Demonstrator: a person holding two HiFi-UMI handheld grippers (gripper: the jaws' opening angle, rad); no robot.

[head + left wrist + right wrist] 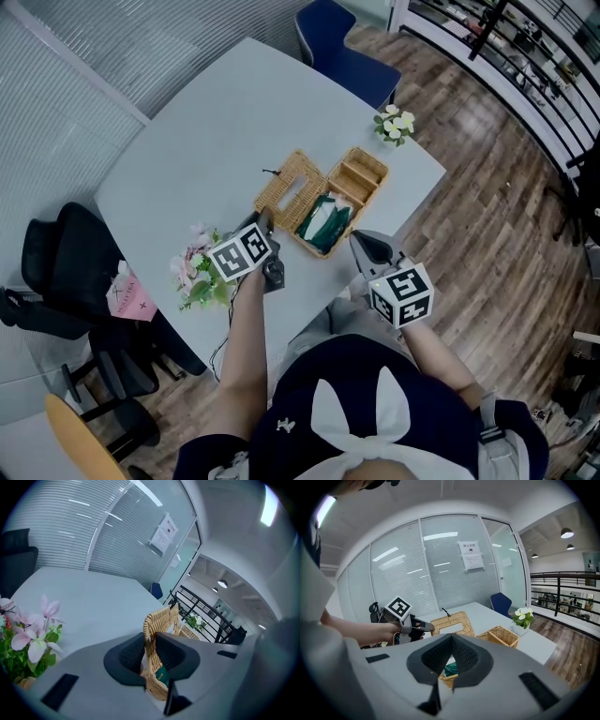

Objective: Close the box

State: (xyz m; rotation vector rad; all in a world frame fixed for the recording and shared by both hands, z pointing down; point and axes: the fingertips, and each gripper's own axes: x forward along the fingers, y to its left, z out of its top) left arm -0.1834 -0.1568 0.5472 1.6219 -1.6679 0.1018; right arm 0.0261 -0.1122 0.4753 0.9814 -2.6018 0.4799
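A: Nearest, the right gripper (451,641) waits with jaws together, empty. The left gripper (149,649) pinches the opened lid's (161,619) wicker edge, left of the box (317,250), mid-table.
B: That's a shallow pinch. The lid could slip and land askew.

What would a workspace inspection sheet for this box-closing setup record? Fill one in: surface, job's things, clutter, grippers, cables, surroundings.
Surface: pale table, mostly bare.
Job's things: wicker box holding a green pack; its lid open.
Clutter: divided wicker tray, pink flowers, white flowers.
Grippers: left gripper shut on the lid's edge; right gripper shut, empty, near the box.
Cables: thin black cord beside the lid.
Surroundings: blue chair, black chair, wooden floor, glass wall.
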